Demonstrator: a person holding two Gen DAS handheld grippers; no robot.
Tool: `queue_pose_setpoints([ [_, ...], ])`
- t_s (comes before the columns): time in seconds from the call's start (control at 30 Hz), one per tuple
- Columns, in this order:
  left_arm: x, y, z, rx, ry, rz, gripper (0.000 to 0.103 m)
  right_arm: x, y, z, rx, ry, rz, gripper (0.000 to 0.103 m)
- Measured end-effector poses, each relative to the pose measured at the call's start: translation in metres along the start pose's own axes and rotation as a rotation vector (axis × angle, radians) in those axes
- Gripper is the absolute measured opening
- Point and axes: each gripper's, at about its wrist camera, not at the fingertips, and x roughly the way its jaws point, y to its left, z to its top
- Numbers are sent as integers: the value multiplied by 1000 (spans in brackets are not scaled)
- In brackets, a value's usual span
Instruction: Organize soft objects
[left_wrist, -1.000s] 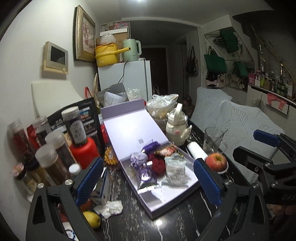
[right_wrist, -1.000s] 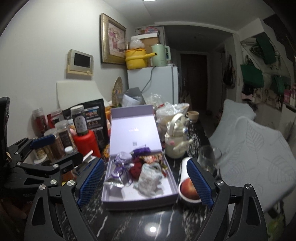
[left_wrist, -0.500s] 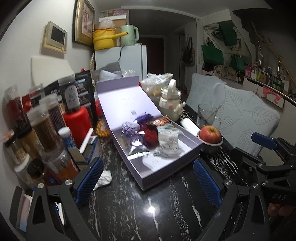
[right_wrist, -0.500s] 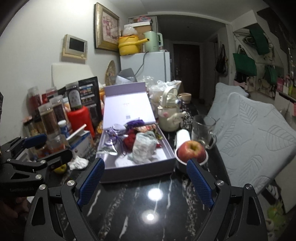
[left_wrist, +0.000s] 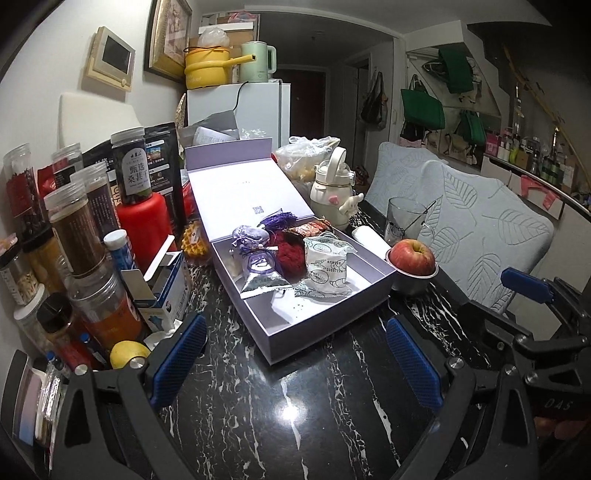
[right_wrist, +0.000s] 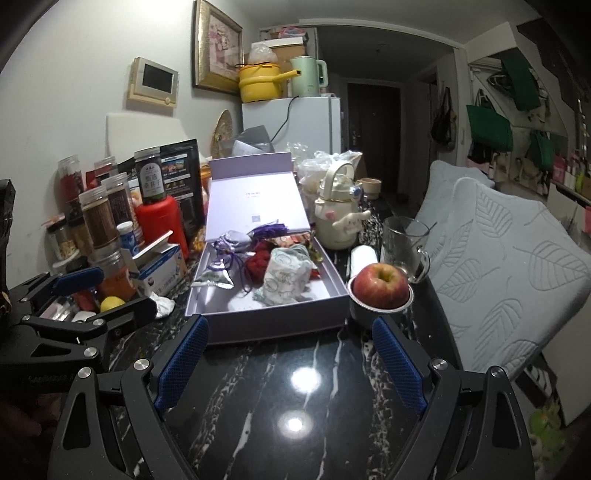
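i've pulled both grippers back from the lavender box (left_wrist: 325, 325) over the last second, left gripper (left_wrist: 295, 354) and right gripper (right_wrist: 288, 354) fingers spread and empty over the tabletop (right_wrist: 295, 406), soft pouches (left_wrist: 328, 264) lying bunched inside the box, so looks either sorted or awaiting sorting.

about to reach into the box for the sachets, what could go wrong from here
The apple sits loose on a small cup right beside the box; the right gripper could knock it off. The glass mug stands just behind it, easy to clip. The sachets lie piled with tangled purple cords, so lifting one may drag others out.
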Motion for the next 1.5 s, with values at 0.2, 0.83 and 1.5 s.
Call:
queue_pose_setpoints([
  [0.2, 0, -2, 3, -4, -10, 10, 100, 0, 0, -1, -2, 5, -11, 91],
  [0.83, 1, -7, 1, -3, -3, -3, 100, -3, -5, -7, 5, 23, -34, 91],
  [1.5, 5, -9, -2, -16, 17, -8, 100, -4, -10, -6, 5, 25, -36, 91],
])
